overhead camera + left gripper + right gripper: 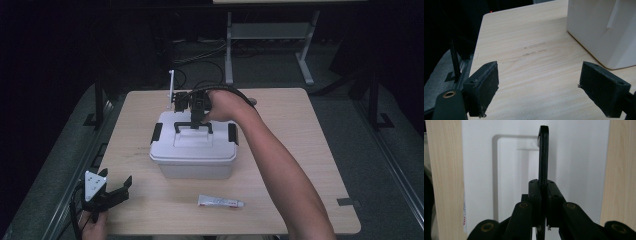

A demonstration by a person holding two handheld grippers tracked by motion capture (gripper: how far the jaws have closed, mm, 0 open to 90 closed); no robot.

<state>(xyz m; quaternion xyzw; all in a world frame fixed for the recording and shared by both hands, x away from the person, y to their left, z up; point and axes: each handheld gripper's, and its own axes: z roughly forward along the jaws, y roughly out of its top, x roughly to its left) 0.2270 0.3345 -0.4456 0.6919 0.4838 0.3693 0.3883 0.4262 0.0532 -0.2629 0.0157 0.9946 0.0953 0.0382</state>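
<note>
Box [194, 150], white, latched, mid-tabletop toward its far edge: my right gripper [543, 202] clamps its upright black handle [543, 155] for lifting; my left gripper [546, 92] waits wide open, empty, near-left corner.

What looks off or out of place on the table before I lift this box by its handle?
Nothing stands out. The white box sits square with both side latches down, and the right gripper is clamped centrally on the black handle. The tube lies intact in front. The left gripper rests open, apart.
</note>
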